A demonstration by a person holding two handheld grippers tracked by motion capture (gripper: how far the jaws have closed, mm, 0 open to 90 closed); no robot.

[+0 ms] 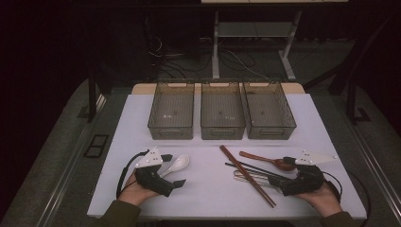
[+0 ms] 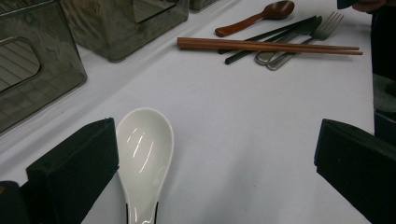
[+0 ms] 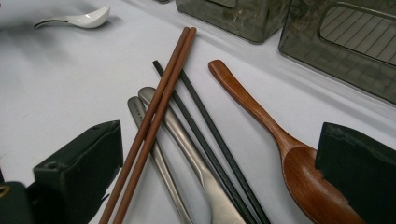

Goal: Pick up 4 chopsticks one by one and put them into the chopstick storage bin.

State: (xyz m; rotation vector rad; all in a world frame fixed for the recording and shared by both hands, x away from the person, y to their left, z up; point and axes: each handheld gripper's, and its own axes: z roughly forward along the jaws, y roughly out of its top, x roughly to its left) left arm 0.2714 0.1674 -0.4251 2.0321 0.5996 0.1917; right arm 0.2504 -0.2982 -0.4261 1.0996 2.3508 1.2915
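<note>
Fingers (image 2: 70,177) on L gripper (image 1: 163,170) spread wide, holding nothing; white spoon (image 2: 144,154) lies on desk (image 1: 208,189) betw. them, beside one finger. R gripper (image 1: 288,177) likewise spread over wooden spoon (image 3: 280,140) & chopsticks (image 3: 154,116). Step looks like pre-grasp; next: close on spoon w/o slipping.

Pretty sure we were in some kind of lab or recording setup, not a home. We had a plain white table (image 1: 208,189) in a dark room, loose cables (image 1: 236,61) trailing over the floor behind it, and the metal legs of another desk (image 1: 215,47) at the back. Three identical smoky plastic bins (image 1: 222,127) sat lined up in a row.
</note>
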